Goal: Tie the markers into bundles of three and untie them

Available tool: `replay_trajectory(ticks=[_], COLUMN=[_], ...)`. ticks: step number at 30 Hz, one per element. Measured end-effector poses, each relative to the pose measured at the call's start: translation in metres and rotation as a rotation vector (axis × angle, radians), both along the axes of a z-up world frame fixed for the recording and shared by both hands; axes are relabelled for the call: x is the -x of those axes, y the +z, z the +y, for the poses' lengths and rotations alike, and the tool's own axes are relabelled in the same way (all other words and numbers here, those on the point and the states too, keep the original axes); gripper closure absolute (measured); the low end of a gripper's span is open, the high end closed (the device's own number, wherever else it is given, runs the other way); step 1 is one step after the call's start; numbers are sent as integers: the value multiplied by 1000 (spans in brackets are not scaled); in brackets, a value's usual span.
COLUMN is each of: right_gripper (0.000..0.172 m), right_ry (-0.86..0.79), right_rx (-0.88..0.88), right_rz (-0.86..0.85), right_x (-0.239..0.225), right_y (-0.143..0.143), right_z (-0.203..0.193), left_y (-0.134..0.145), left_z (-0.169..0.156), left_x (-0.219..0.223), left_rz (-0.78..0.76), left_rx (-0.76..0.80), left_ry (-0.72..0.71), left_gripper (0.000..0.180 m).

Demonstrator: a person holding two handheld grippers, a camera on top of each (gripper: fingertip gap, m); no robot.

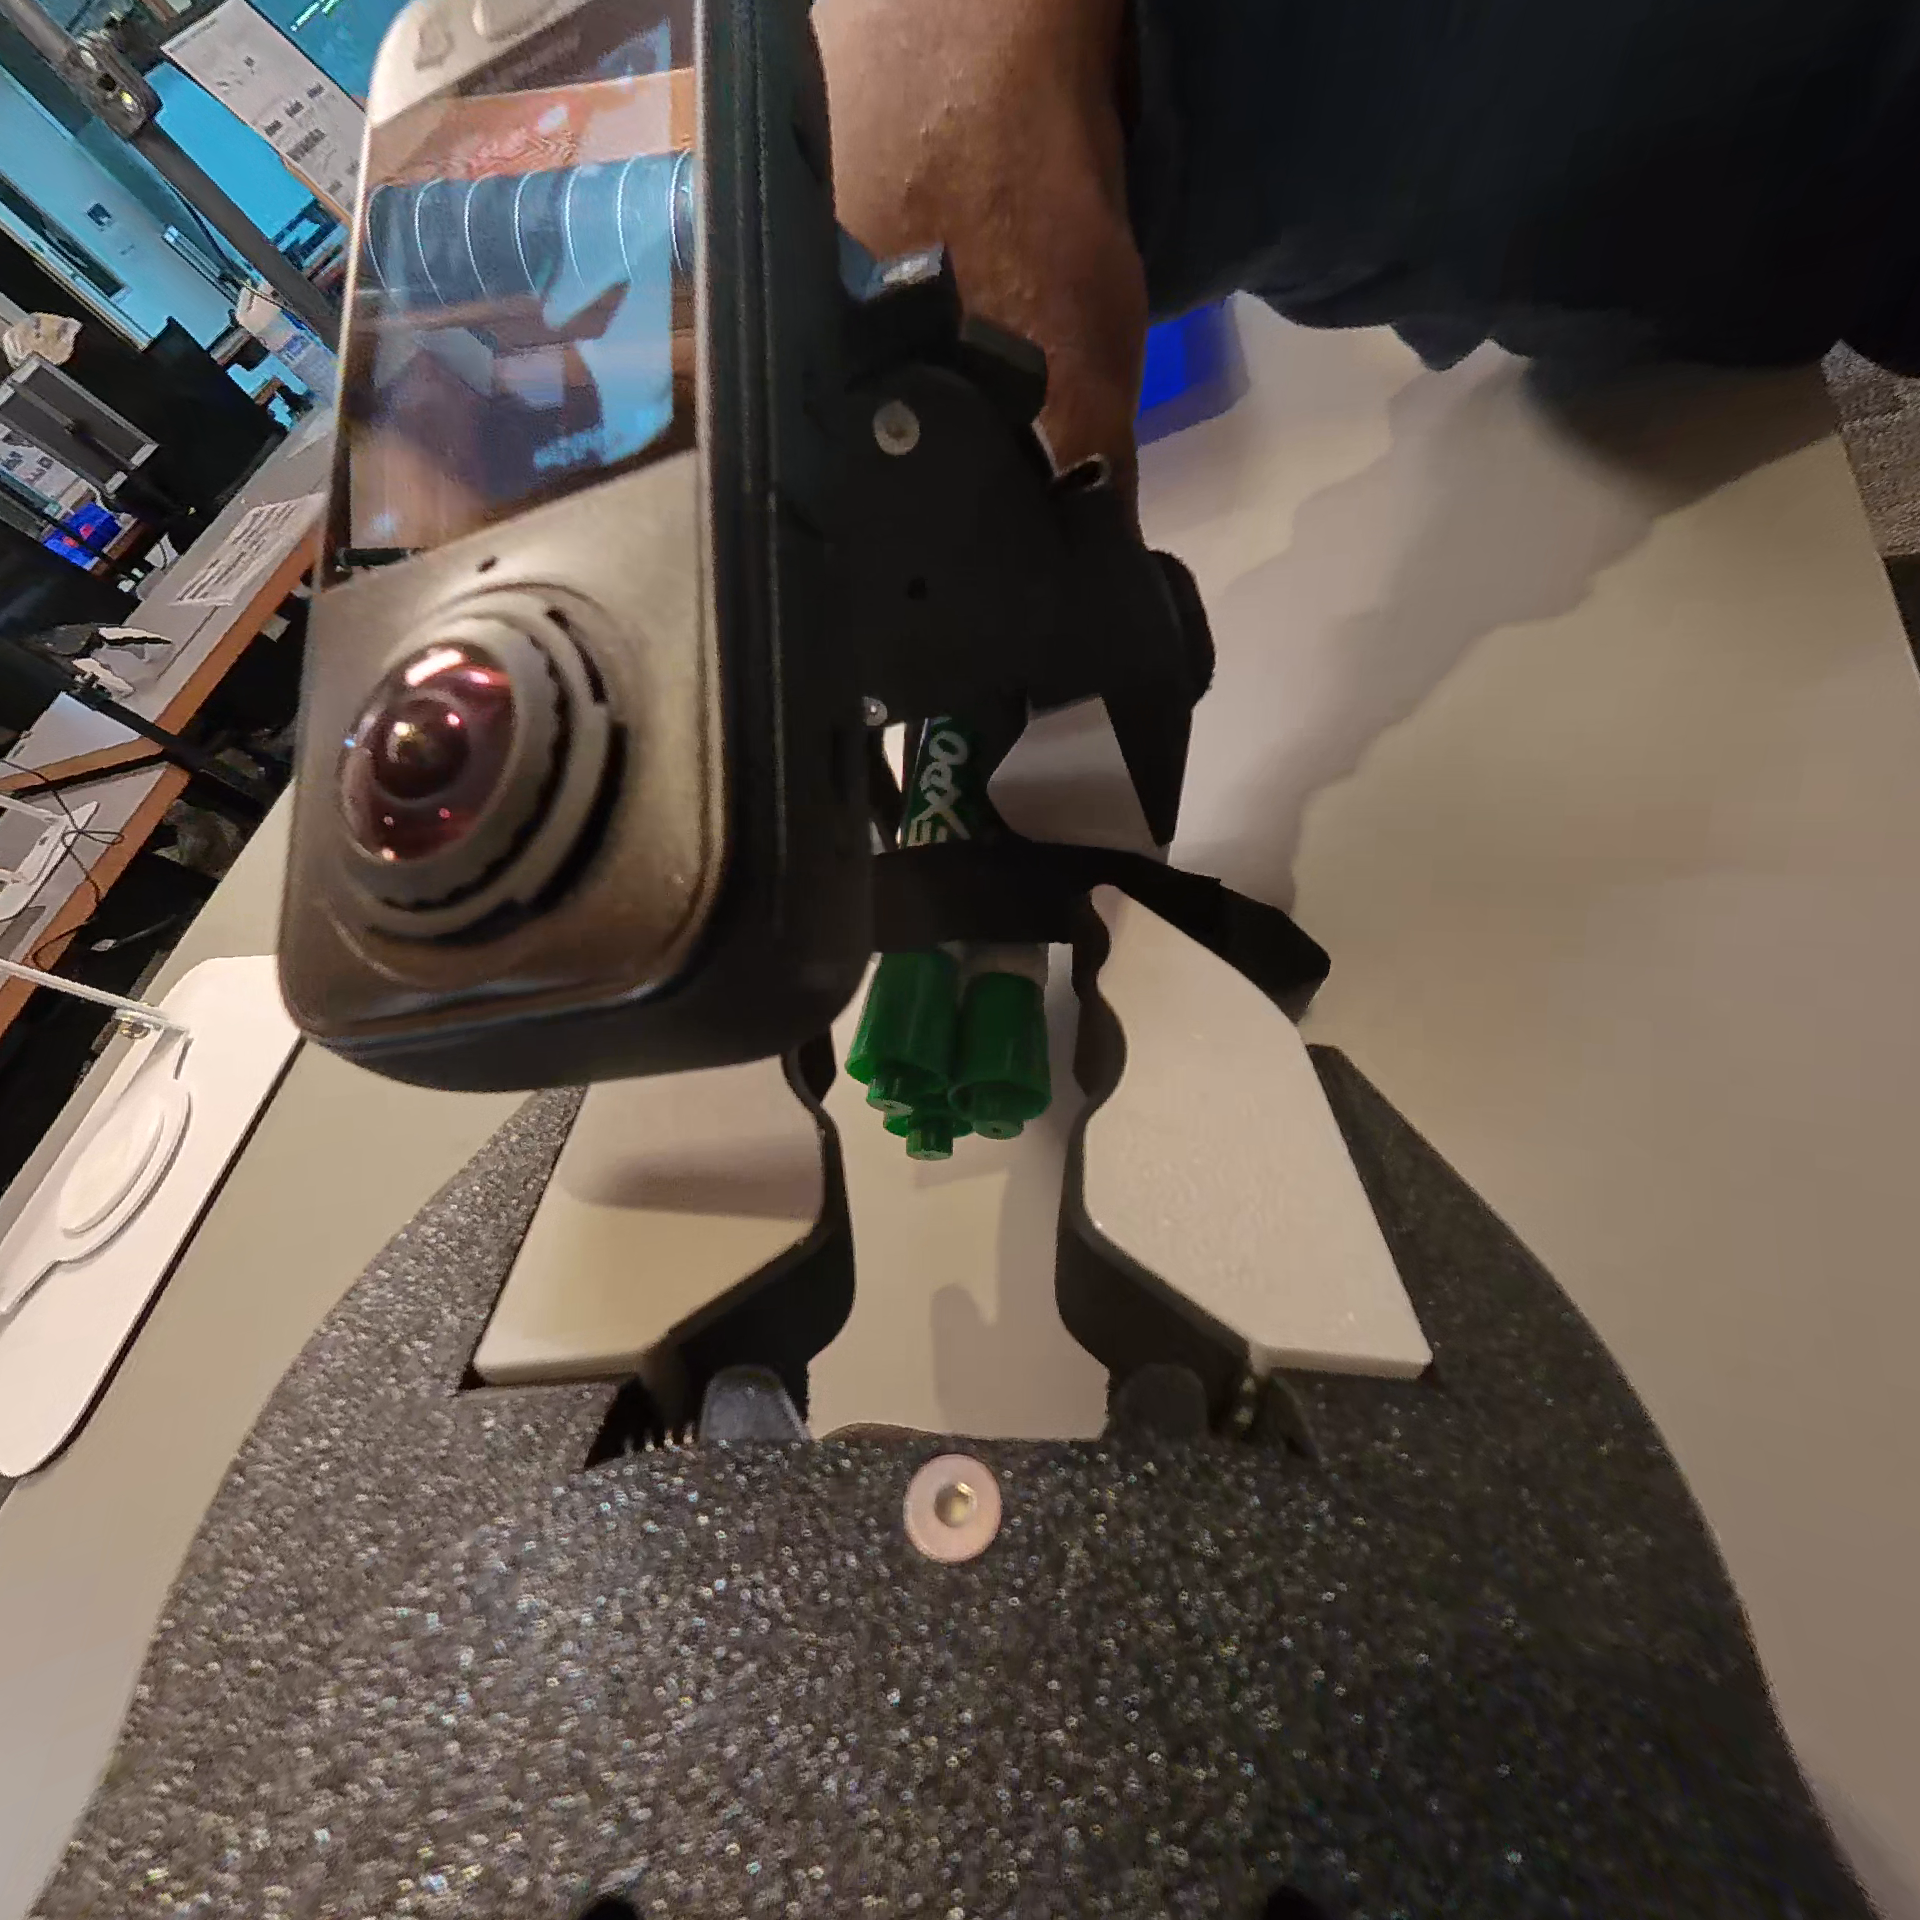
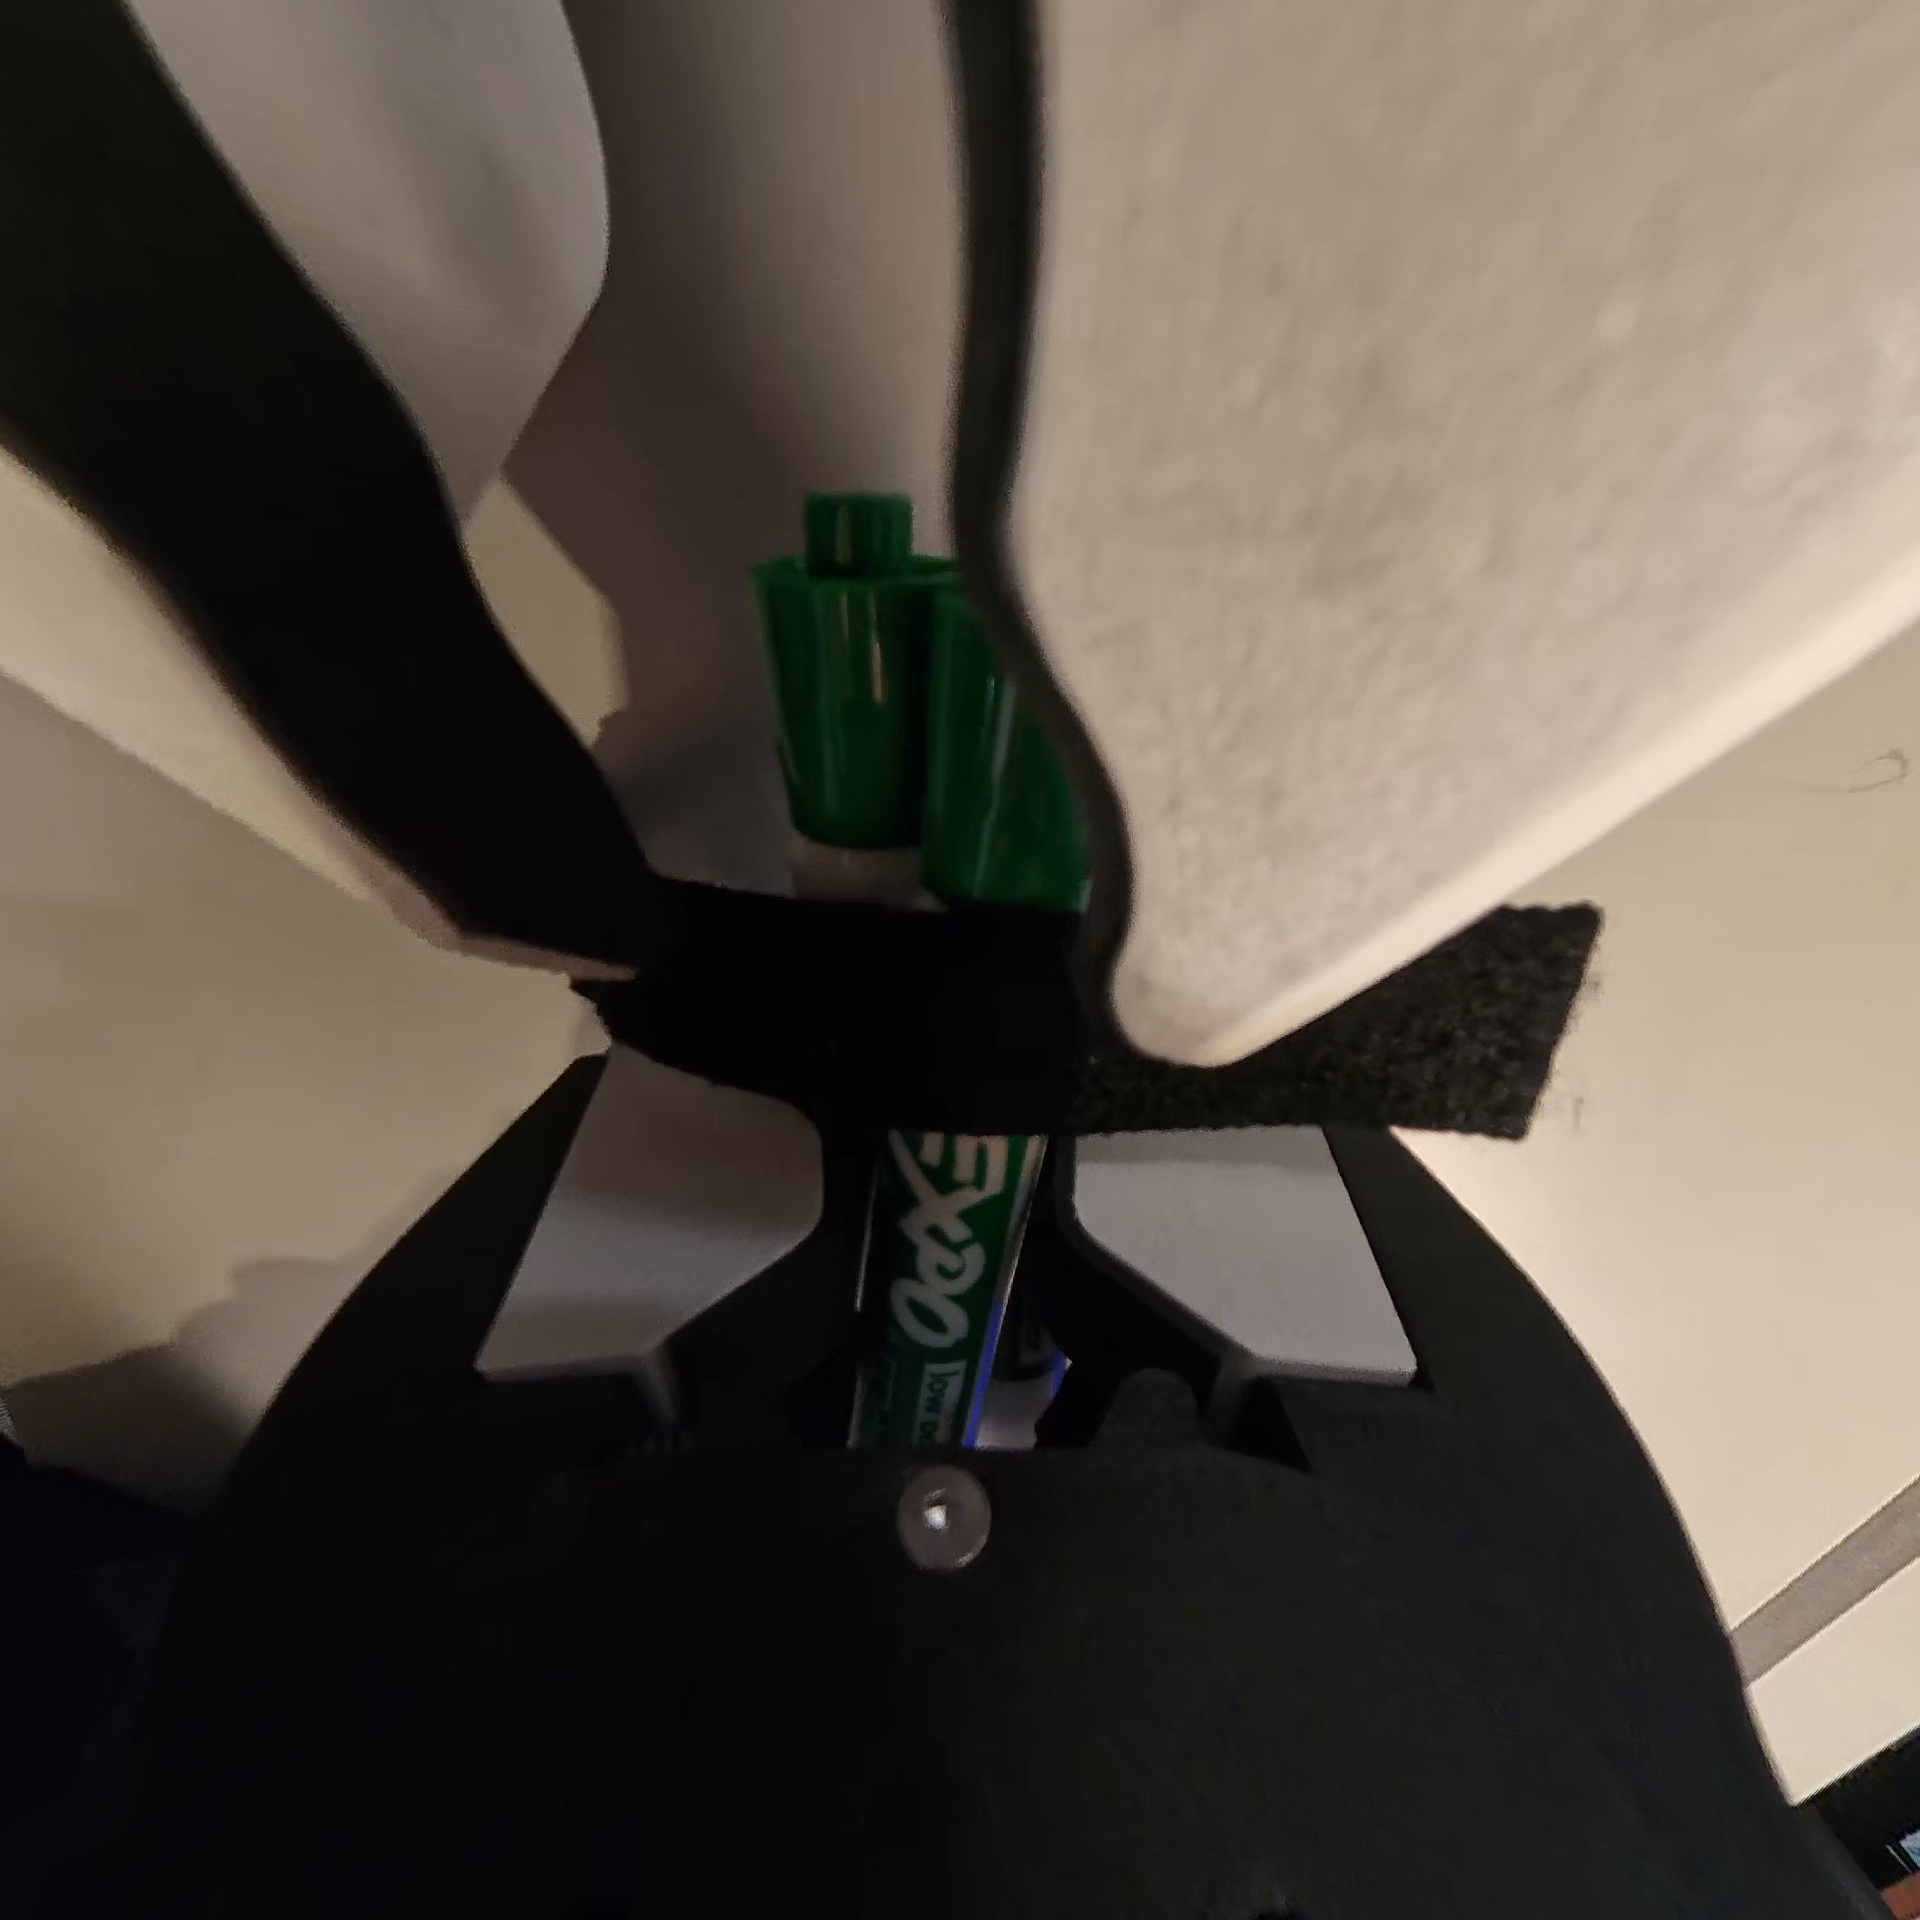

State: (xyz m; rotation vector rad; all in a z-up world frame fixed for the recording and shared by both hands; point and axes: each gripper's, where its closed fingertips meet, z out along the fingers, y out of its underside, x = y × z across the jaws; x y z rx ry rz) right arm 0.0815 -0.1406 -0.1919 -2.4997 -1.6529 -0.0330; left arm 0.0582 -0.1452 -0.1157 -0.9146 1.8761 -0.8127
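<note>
Three green markers (image 1: 935,1029) are bundled with a black hook-and-loop strap (image 1: 977,894) just above the white table (image 1: 1558,935). My right gripper (image 2: 940,1122) is shut on the marker barrels (image 2: 935,1278); the caps (image 2: 831,707) point away from it. It shows from the side in the left wrist view (image 1: 987,810). My left gripper (image 1: 966,925) comes from the cap end. Its fingertips (image 2: 1132,997) press on the strap (image 2: 852,997) at both sides of the bundle. The strap's free tail (image 2: 1455,1039) sticks out to one side. In the left wrist view its left fingertip is hidden behind the right gripper's camera.
A person's hand (image 1: 987,208) holds the right gripper, whose camera body (image 1: 520,675) fills the left wrist view's upper left. A white board (image 1: 104,1195) lies at the table's left. Cluttered desks (image 1: 104,468) stand beyond. A blue object (image 1: 1184,364) sits farther back.
</note>
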Motion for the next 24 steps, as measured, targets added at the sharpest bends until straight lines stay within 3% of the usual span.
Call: replay_trajectory(ticks=[1,24], right_gripper=[131,130], right_ry=[0,1], right_rx=[0,-1], right_rz=[-1,10], right_x=[0,3], right_y=[0,2], right_z=[0,0], left_y=[1,-10], left_z=[0,-3], left_x=[0,-7], left_rz=[-1,10], left_rx=[3,-29], left_ry=[2,41], left_gripper=[136,113])
